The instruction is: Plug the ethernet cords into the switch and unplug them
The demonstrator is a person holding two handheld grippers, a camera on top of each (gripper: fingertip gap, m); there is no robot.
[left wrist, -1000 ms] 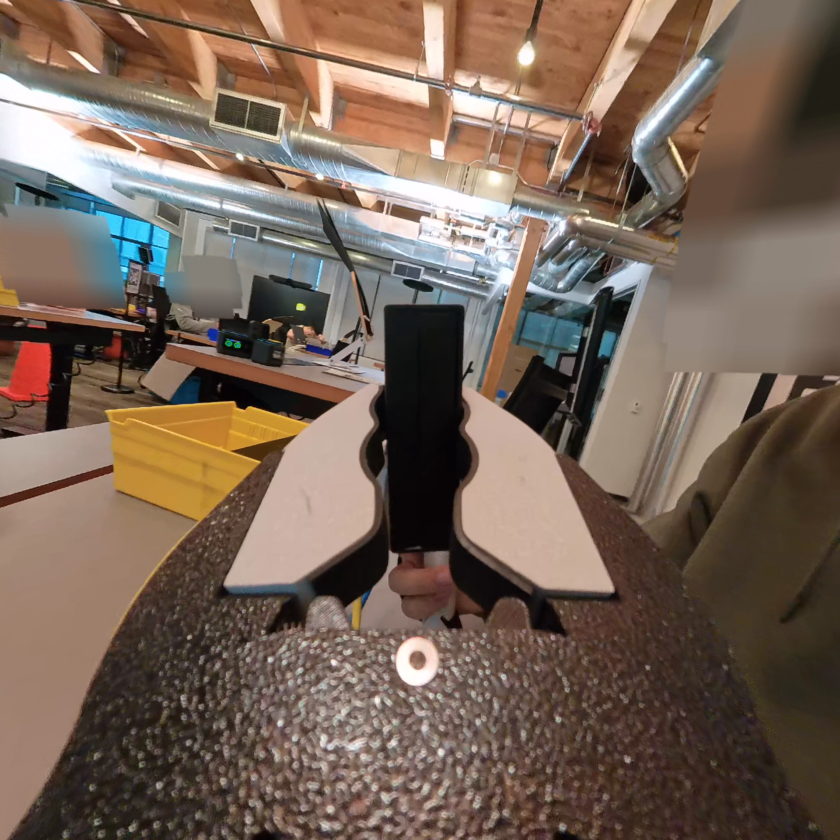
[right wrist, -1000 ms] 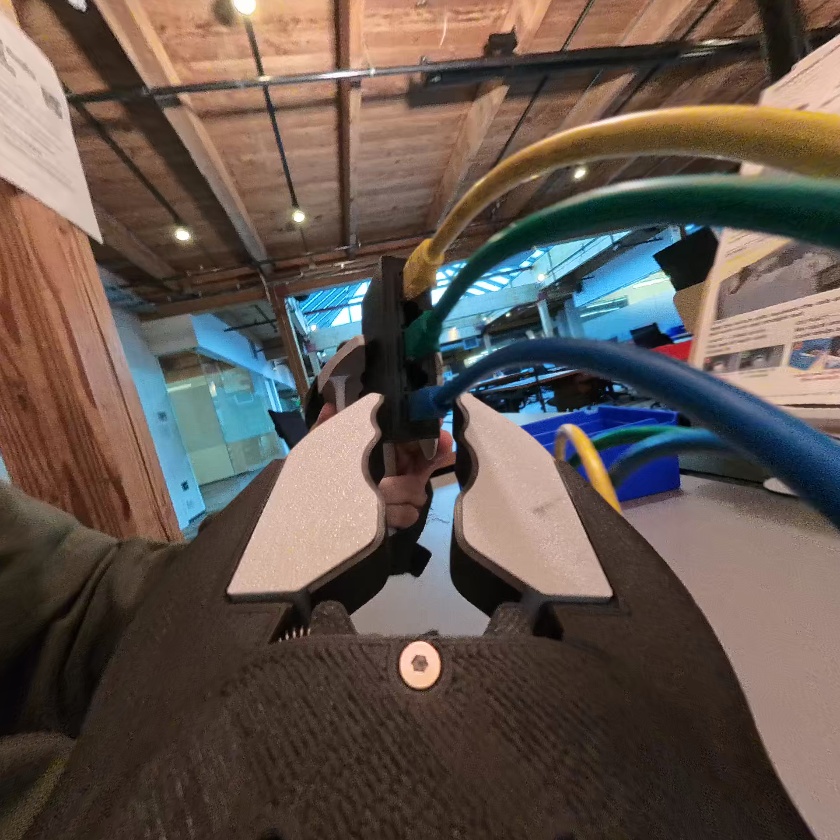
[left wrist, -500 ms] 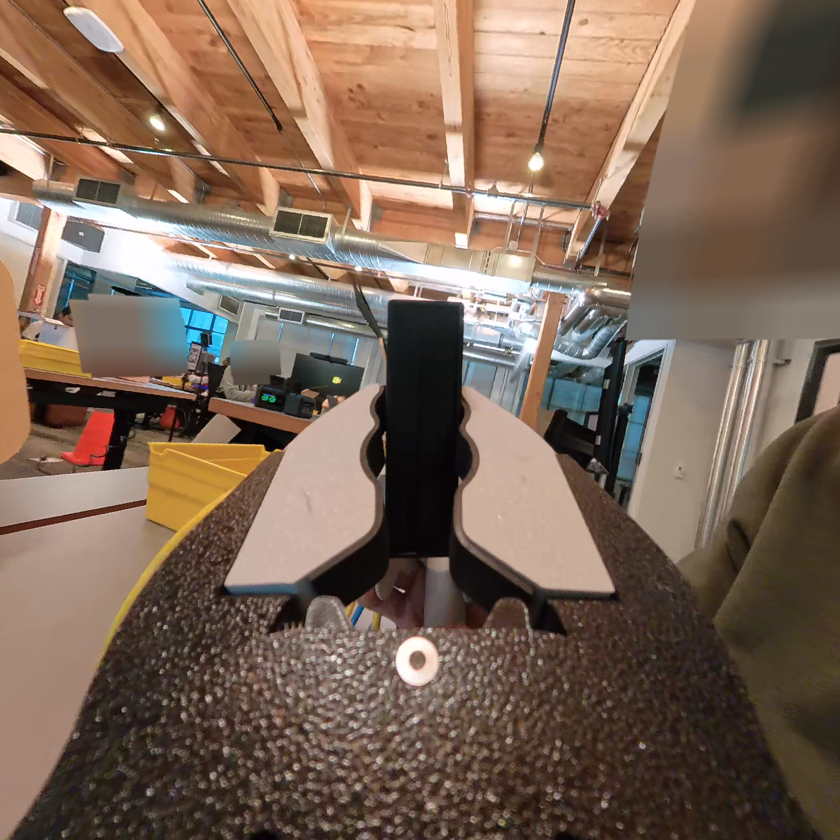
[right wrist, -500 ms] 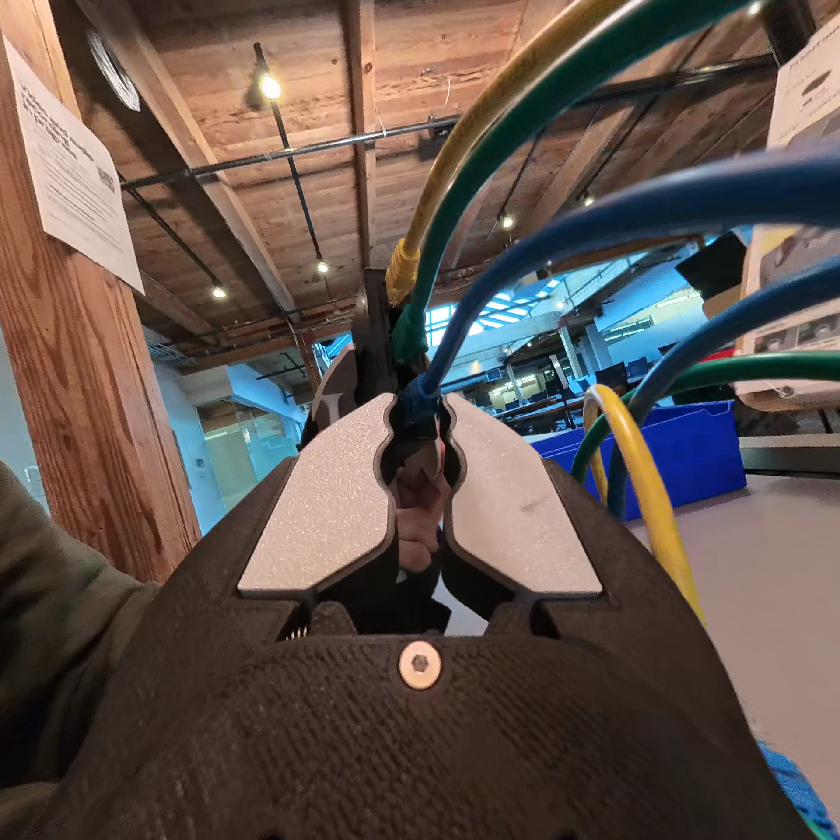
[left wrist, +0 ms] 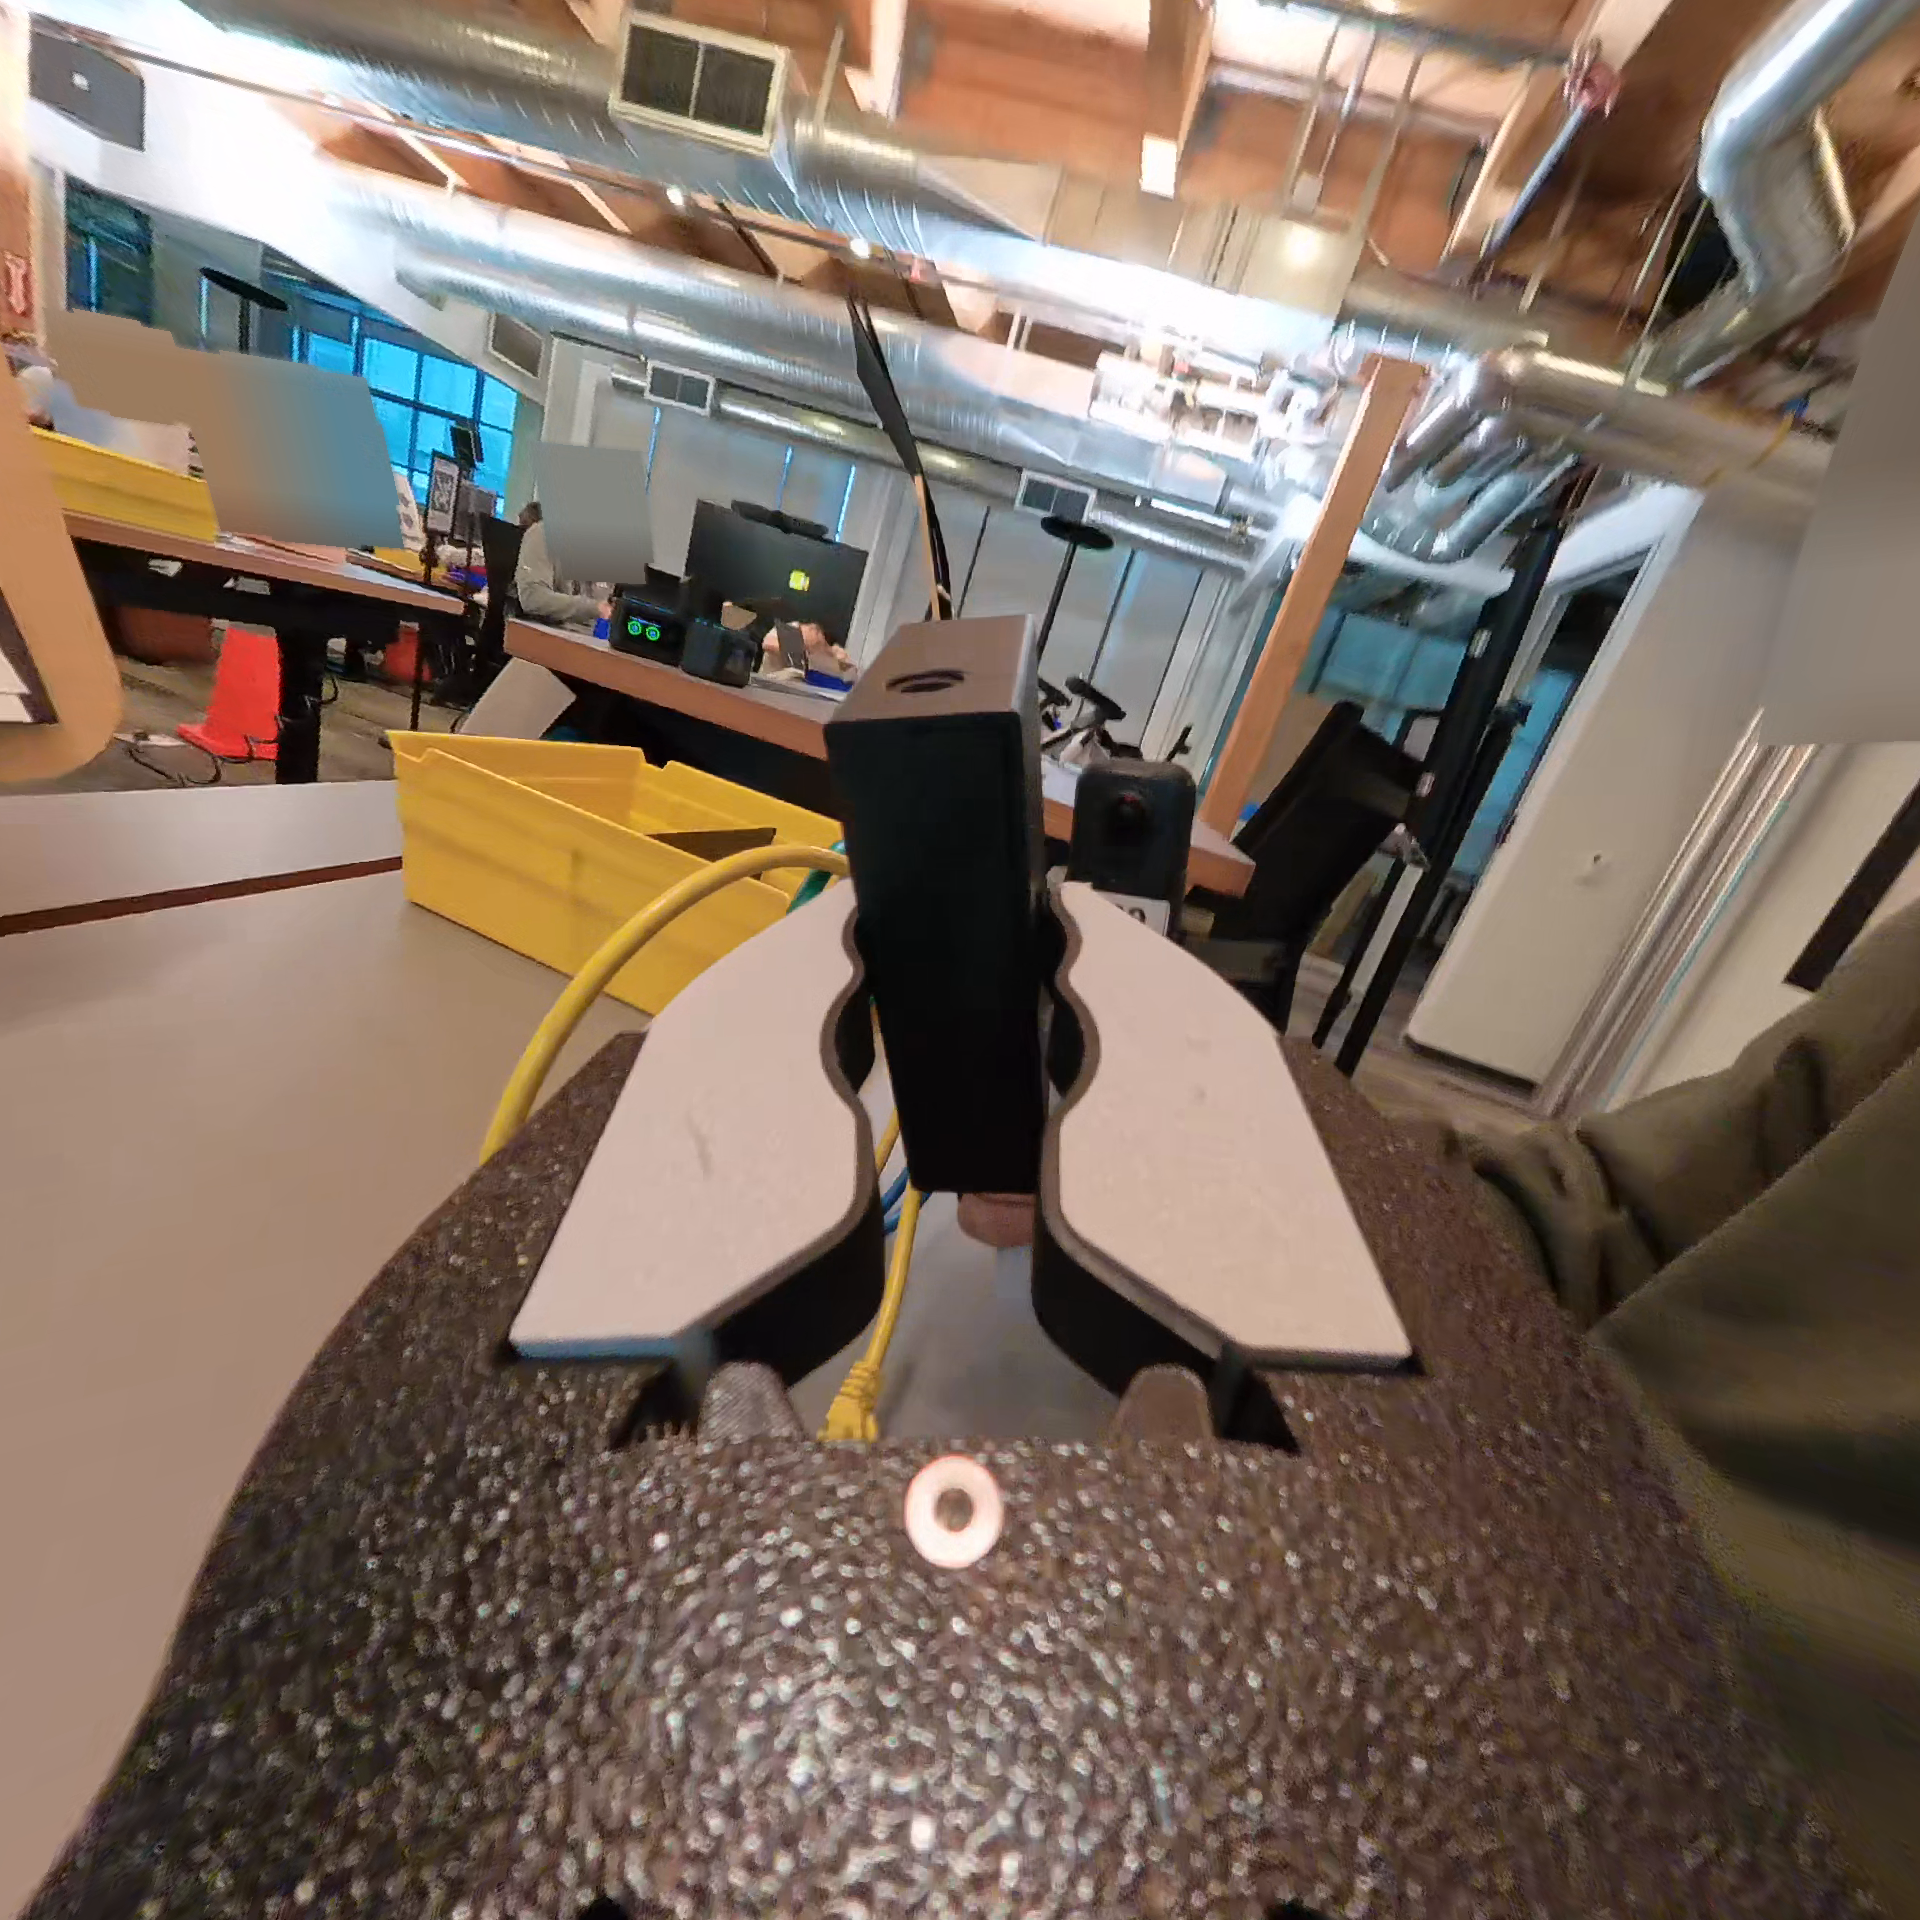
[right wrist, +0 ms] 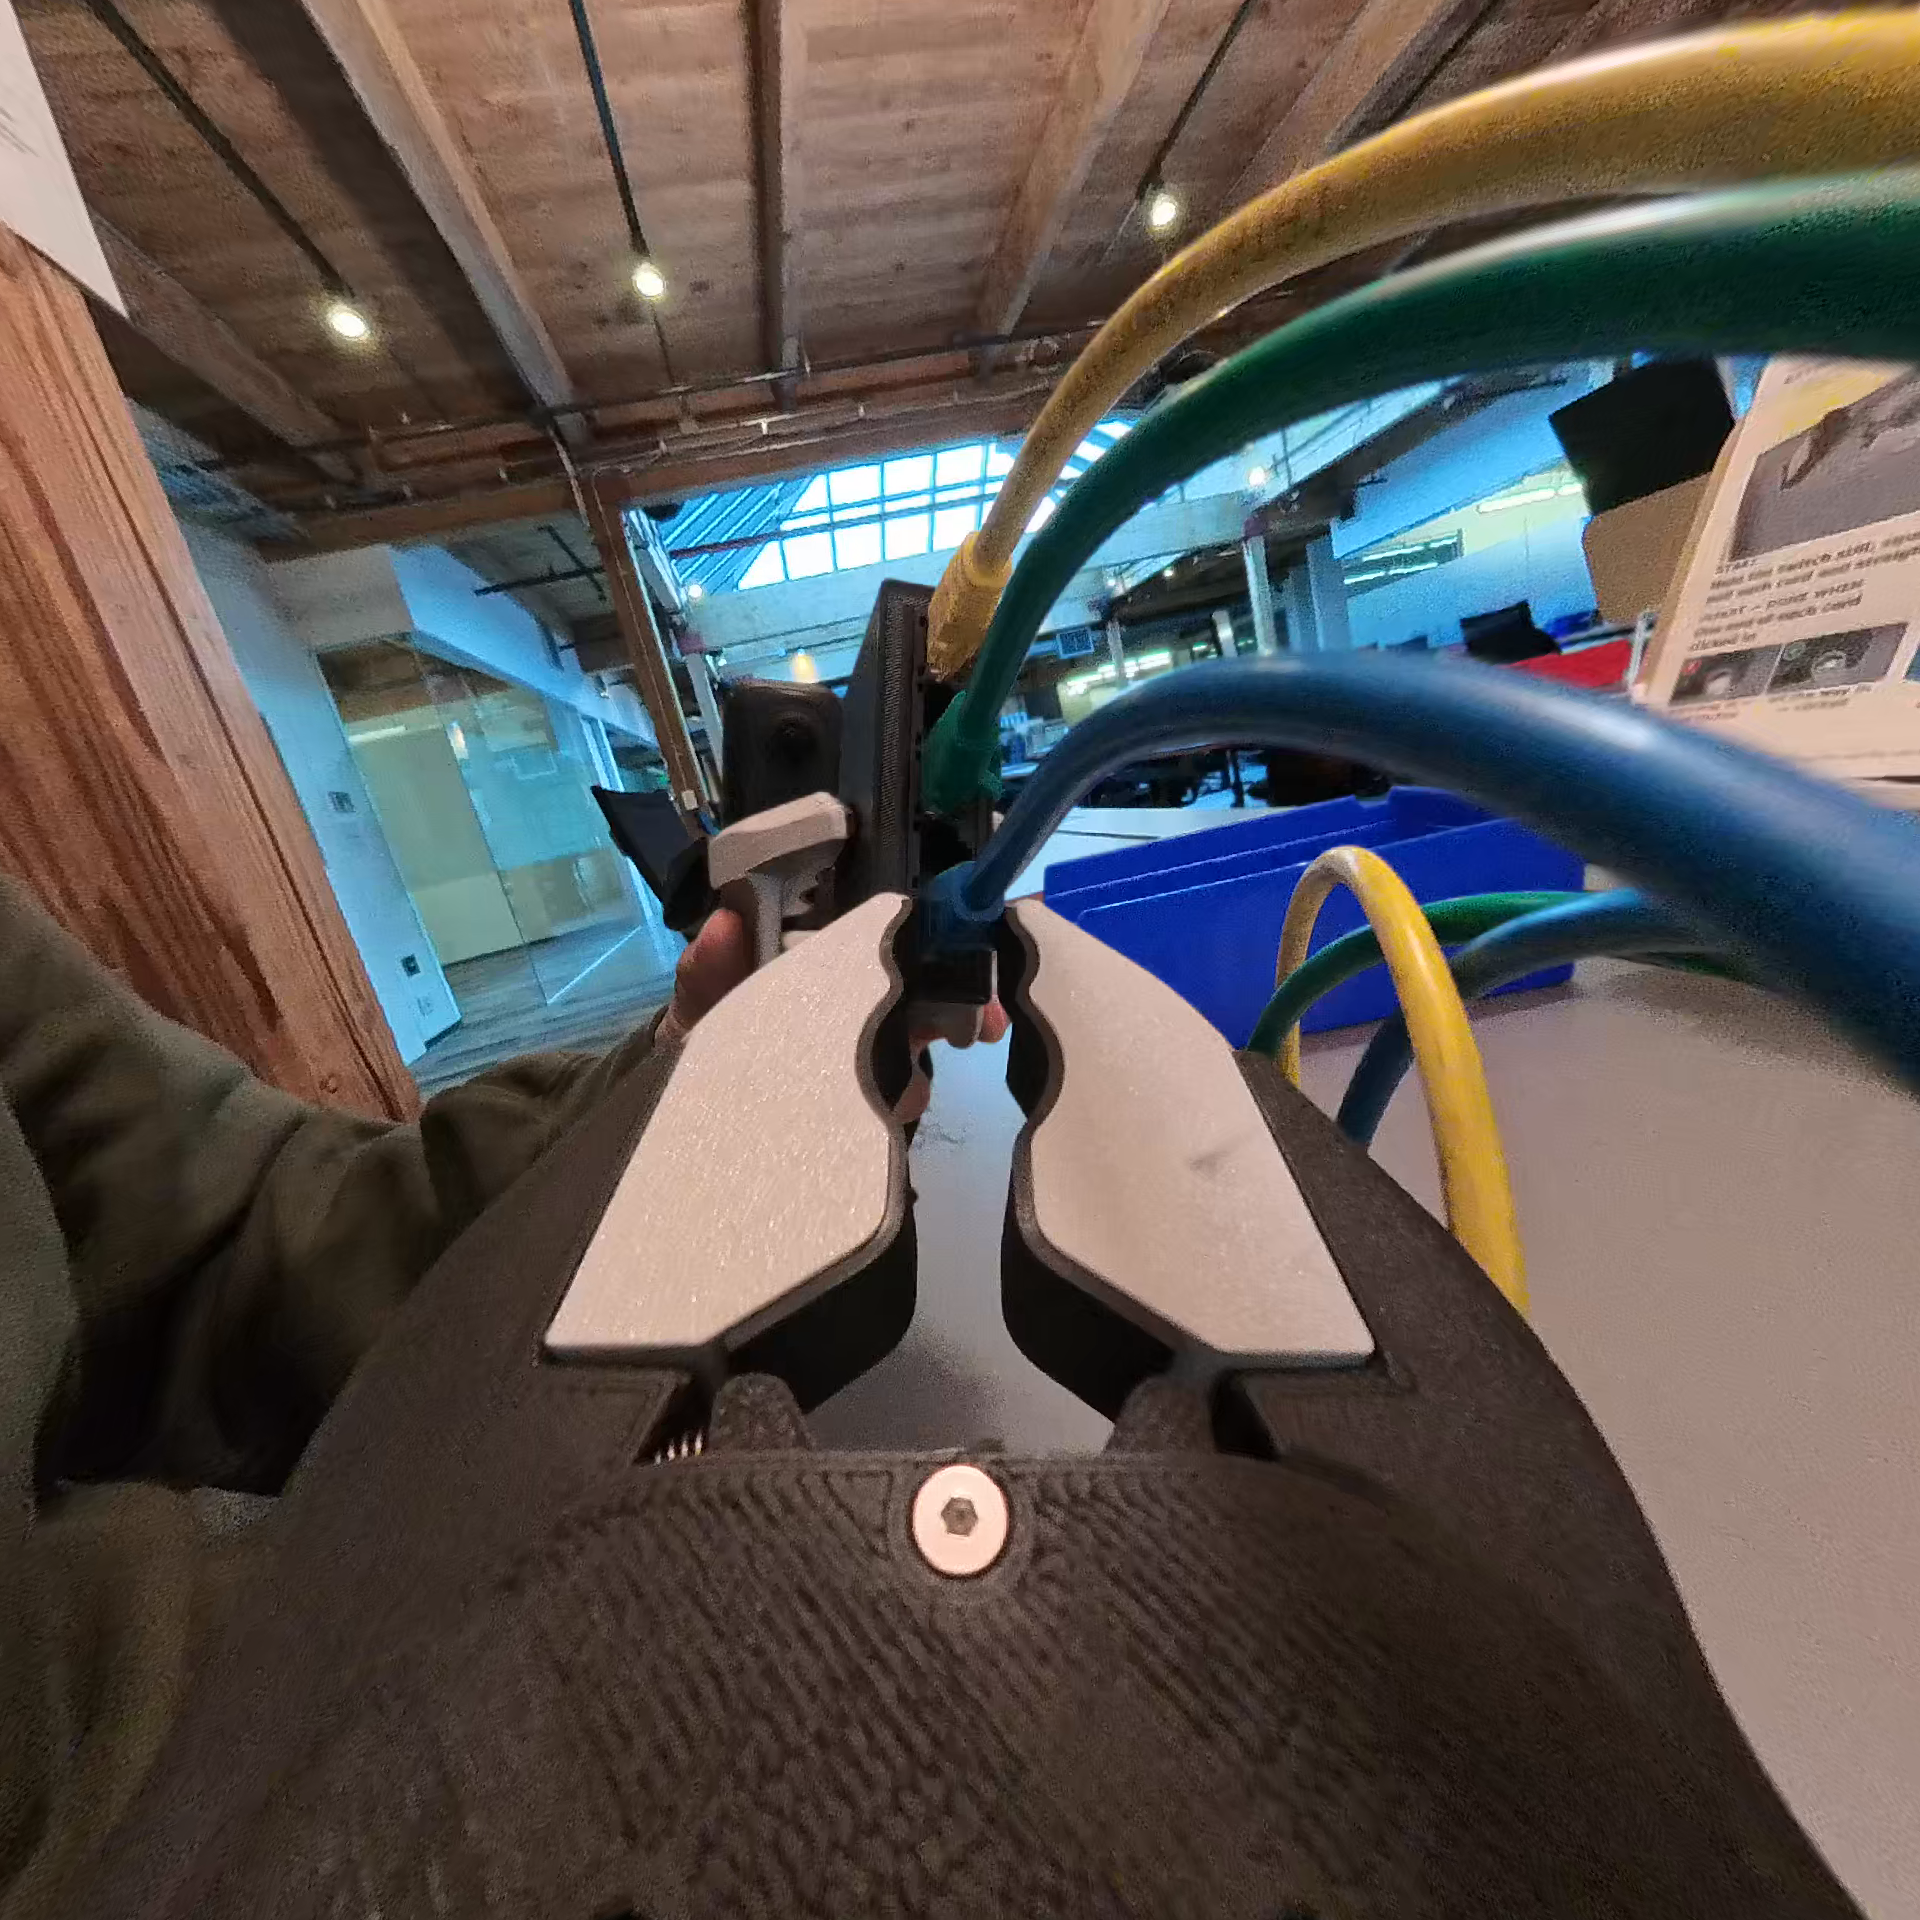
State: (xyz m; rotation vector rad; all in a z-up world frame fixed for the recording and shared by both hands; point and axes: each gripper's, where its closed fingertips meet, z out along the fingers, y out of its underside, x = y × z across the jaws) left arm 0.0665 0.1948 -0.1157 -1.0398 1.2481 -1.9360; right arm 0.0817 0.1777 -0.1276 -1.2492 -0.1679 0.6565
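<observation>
Left gripper (left wrist: 951, 1023) fingers clamped on black switch (left wrist: 945, 904), right gripper (right wrist: 951, 971) fingers narrowly parted around blue cord (right wrist: 961, 914) plug

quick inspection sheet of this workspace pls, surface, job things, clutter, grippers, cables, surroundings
surface: grey table, bare where visible
job's things: black switch upright in the left gripper
clutter: yellow bin, blue bin
grippers: left jaws shut on the switch; right gripper open, jaws either side of the blue plug
cables: yellow cord, green cord and blue cord all plugged in
surroundings: wooden post, open office
</observation>
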